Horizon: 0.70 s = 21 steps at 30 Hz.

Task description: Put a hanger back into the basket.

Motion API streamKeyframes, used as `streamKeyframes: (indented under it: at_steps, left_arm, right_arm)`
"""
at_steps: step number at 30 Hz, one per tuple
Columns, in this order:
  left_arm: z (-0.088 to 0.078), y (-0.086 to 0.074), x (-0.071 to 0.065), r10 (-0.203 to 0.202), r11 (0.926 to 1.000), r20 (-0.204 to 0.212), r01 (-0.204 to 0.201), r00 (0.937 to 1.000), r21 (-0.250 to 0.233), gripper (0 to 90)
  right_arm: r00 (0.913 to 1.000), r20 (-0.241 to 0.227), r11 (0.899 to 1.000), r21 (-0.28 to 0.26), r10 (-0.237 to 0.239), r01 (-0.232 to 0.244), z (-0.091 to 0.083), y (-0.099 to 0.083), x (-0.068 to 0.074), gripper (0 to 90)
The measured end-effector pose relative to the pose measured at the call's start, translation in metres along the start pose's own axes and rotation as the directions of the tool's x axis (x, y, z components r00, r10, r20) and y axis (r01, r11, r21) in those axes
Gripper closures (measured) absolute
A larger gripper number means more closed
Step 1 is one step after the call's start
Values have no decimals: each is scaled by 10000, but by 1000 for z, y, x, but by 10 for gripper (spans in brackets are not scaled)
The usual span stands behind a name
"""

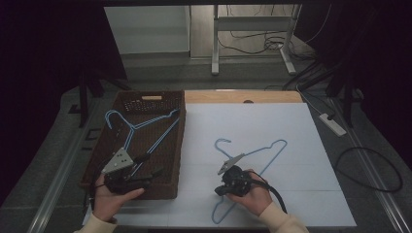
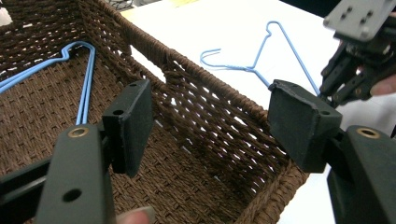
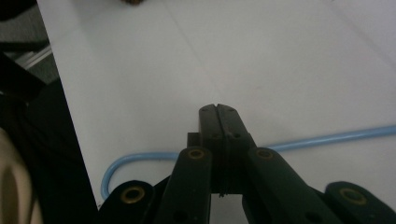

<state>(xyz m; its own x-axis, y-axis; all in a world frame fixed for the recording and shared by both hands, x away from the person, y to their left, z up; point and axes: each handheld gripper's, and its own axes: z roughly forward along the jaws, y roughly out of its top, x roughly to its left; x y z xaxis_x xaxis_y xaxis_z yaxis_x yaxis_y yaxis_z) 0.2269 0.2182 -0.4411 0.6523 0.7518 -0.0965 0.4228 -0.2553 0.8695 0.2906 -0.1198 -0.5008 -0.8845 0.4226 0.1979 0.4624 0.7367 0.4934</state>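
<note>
The left gripper (image 1: 145,171) is hanging with its jaws standing wide apart, nothing between them. The right gripper (image 3: 218,112) is lying low, its jaws pressed together, the right hand (image 1: 252,194) wrapping its body.

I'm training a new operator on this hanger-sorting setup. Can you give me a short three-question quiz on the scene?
1. True or false: the right hand-held gripper has its jaws shut on the blue hanger on the table.
2. Where does the other blue hanger lie? A) in the brown woven basket B) on the floor C) on the white table
3. Are the jaws of the left hand-held gripper open or shut?

Key: 1 true; 2 A; 3 open.
</note>
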Motion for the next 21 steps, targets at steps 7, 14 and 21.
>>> streamKeyframes:
  at_steps: [7, 14, 21]
  left_arm:
    - [0, 0, 0, 8, 10000, -13, -8, 10000, 14, 319]
    - [1, 0, 0, -4, 10000, -7, 4, 10000, 36, 320]
    - [2, 0, -1, 17, 10000, 16, -17, 10000, 69, 320]
  right_arm:
    - [9999, -132, 9988, 485, -15, 21, 10, -8, 4, 900]
    - [9998, -175, 9968, 793, -36, 50, 1, -18, 3, 900]
    - [9999, 31, 9937, 1113, 96, -99, -17, -40, -3, 900]
